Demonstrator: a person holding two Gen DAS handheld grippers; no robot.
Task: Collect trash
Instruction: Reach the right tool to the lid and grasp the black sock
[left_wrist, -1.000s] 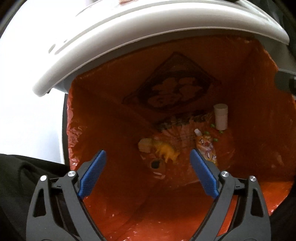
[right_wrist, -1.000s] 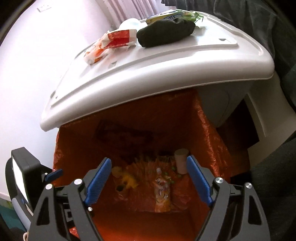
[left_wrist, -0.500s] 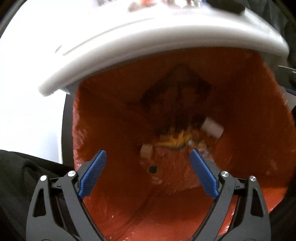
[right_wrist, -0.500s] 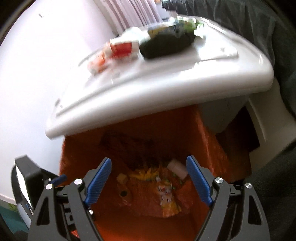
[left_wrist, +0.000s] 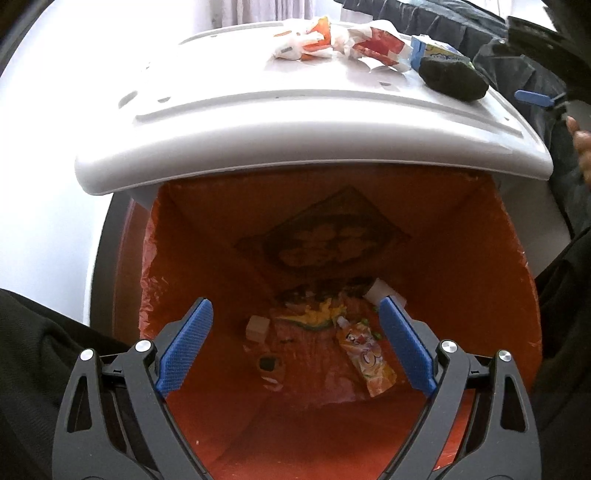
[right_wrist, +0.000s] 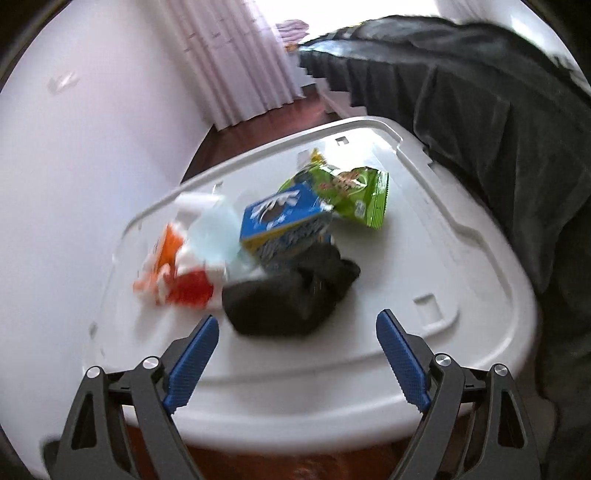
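A white wall and pale curtains (right_wrist: 236, 62) stood behind a white bin lid (right_wrist: 424, 258). On the lid lay a black cloth (right_wrist: 288, 299), a blue carton (right_wrist: 284, 218), a green packet (right_wrist: 351, 192) and a red-and-white wrapper (right_wrist: 181, 273). The right gripper (right_wrist: 297, 354) hung just before the cloth, jaws opening, nothing between them. The left gripper (left_wrist: 295, 347) stood wide and empty over the orange bin bag (left_wrist: 480, 277), where a juice pouch (left_wrist: 365, 354) lay at the bottom.

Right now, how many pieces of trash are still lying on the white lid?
4, perhaps more hidden underneath: a red-and-white wrapper at the left, a blue carton in the middle, a green snack bag behind it, and a dark bundle nearest.
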